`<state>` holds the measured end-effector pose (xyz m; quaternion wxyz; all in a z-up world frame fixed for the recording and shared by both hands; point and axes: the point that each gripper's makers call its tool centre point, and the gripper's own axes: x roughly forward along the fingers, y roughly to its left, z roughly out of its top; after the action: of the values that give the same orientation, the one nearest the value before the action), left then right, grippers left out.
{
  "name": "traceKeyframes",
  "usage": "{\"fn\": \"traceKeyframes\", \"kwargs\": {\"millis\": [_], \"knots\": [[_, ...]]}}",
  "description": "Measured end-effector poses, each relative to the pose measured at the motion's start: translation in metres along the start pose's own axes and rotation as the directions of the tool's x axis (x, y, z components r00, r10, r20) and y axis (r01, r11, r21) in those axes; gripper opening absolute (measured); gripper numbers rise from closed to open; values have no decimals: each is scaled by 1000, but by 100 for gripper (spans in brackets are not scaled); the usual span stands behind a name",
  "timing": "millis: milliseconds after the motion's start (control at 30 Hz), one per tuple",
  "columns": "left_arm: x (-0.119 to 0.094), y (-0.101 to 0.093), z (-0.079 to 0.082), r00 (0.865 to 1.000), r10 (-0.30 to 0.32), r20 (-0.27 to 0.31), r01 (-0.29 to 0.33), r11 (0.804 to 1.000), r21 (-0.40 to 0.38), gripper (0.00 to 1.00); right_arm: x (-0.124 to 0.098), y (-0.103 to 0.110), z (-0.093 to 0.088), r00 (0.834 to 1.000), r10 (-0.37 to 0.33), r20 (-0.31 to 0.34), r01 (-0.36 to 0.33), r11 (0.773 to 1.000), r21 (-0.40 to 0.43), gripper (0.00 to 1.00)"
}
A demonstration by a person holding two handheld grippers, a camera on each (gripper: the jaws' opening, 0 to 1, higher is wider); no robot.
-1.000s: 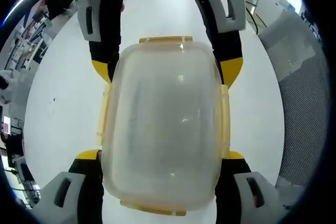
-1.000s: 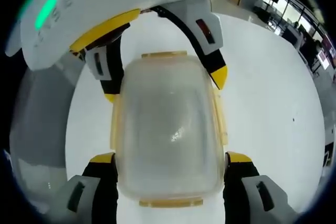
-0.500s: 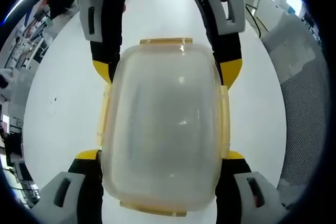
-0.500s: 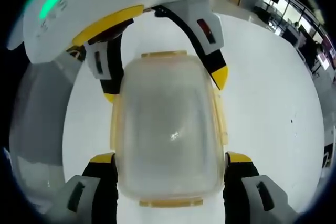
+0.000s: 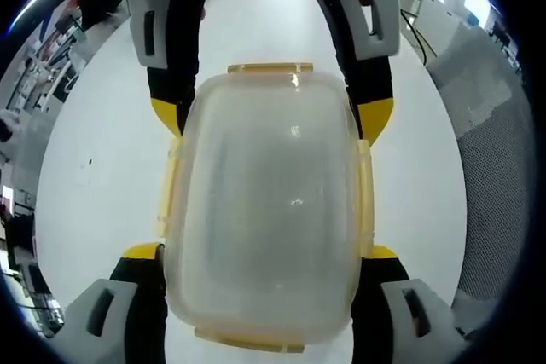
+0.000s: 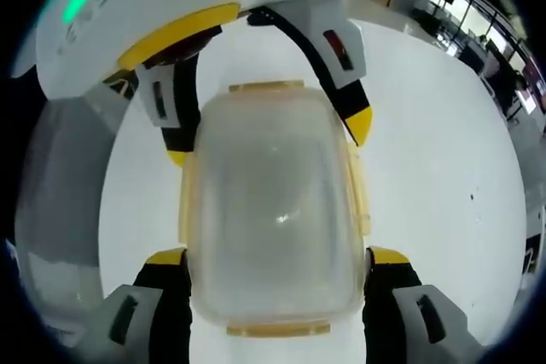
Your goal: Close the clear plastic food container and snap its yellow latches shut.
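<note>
the clear plastic food container (image 5: 269,210) is seen lid-on at the middle of the left gripper view, resting on the white tabletop (image 5: 94,168), and it is seen again in the right gripper view (image 6: 273,210). it is bracketed from both ends by 2 hand-held grippers. the left hand-held gripper (image 5: 260,253) rises from 6 o'clock in its own view, its 2 yellow-tipped jaws spread to either side of the container's near end, just beside or touching the long sides; actual contact cannot be told. the right hand-held gripper (image 6: 273,257) is placed the same way in the right gripper view, jaws spread astride the near end. each hand-held gripper is also seen entering the other's view from 12 o'clock, astride the far end.

4 yellow latches are counted in the left gripper view: 1 at 12 o'clock (image 5: 270,66), 1 at 6 o'clock (image 5: 247,341), 1 at 9 o'clock (image 5: 167,189) and 1 at 3 o'clock (image 5: 365,198). 1 container and 1 lid are counted.

the closing step is judged done, as the lid sits square on the base. the latching step is judged to be in hand; whether any latch is already snapped down cannot be told. the next move is judged to call for inward pressure on the 2 long-side latches, with the container held against sliding on the smooth tabletop, then the 2 end latches.
</note>
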<state>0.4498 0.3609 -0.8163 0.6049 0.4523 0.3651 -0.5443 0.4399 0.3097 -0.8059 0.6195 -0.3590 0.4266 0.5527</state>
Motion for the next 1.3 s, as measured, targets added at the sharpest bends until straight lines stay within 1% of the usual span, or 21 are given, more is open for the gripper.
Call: {"fn": "traceKeyframes", "kwargs": {"millis": [133,233,333,733,800,900,967,1033,1100,1200,1300], "knots": [[1,1,1,1000,-5,12,5,1000,-3,91,0,-1,0,1000,-2,3,2,1000,1,84],[1,2,1,1000,-6,10,6,1000,-3,91,0,-2,0,1000,-3,4,3,1000,1,84],[1,3,0,1000,-6,4,6,1000,-6,91,2,-4,0,1000,0,-8,0,1000,1,84],[2,3,1,1000,-12,10,12,1000,-4,92,1,-3,-1,1000,-1,-24,0,1000,-5,85],[0,3,2,1000,-9,16,9,1000,5,92,0,-2,-1,1000,-3,-24,3,1000,-4,85],[-1,3,3,1000,-1,6,1,1000,4,92,-1,-2,0,1000,0,-15,0,1000,-10,85],[-2,3,4,1000,1,8,-1,1000,1,92,-1,-1,0,1000,-2,-20,2,1000,-8,87],[-6,6,9,999,22,32,-22,1000,-1,99,-1,2,3,1000,3,-3,-3,1000,-8,90],[-7,5,10,999,26,32,-27,999,19,99,-2,4,7,1000,3,16,-3,1000,-7,95],[-7,1,11,999,5,34,-6,1000,17,99,-4,1,5,1000,-18,11,18,1000,-6,96],[-7,1,10,1000,12,28,-12,1000,26,99,-8,-1,3,1000,-24,20,24,1000,7,95]]}}
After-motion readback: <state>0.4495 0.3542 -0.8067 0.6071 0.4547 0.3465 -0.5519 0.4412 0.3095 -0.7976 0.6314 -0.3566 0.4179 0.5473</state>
